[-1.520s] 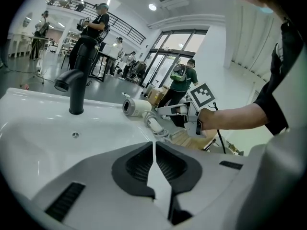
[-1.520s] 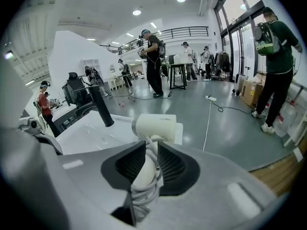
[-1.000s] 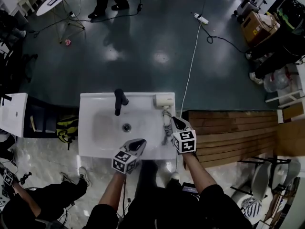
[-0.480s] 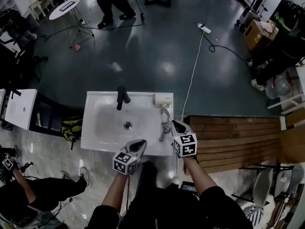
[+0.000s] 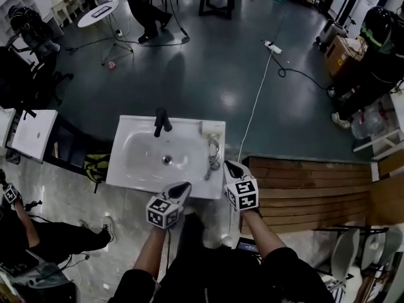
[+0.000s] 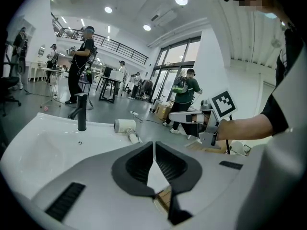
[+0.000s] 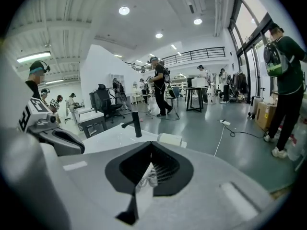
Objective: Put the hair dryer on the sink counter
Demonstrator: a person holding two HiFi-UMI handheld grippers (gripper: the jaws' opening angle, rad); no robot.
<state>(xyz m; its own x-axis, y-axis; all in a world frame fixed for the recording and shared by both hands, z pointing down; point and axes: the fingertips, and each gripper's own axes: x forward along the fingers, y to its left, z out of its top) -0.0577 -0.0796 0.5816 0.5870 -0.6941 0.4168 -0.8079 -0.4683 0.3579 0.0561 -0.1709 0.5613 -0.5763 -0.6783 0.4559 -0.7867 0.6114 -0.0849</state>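
The white hair dryer lies on the back right corner of the white sink counter, with its coiled cord trailing toward the front edge. The left gripper view shows the dryer past the basin, and the right gripper view shows it just over the jaws. My left gripper is shut and empty at the counter's front edge. My right gripper is also shut and empty, just off the counter's right front corner beside the cord, not touching it.
A black faucet stands at the back of the basin. A wooden platform lies to the right. A white cable runs across the floor to a power strip. A yellow backpack and a white table are at the left.
The head view has drawn back, so more floor shows beyond the sink. Both grippers stay shut and have pulled slightly toward the counter's front edge; the right one is farther from the cord.
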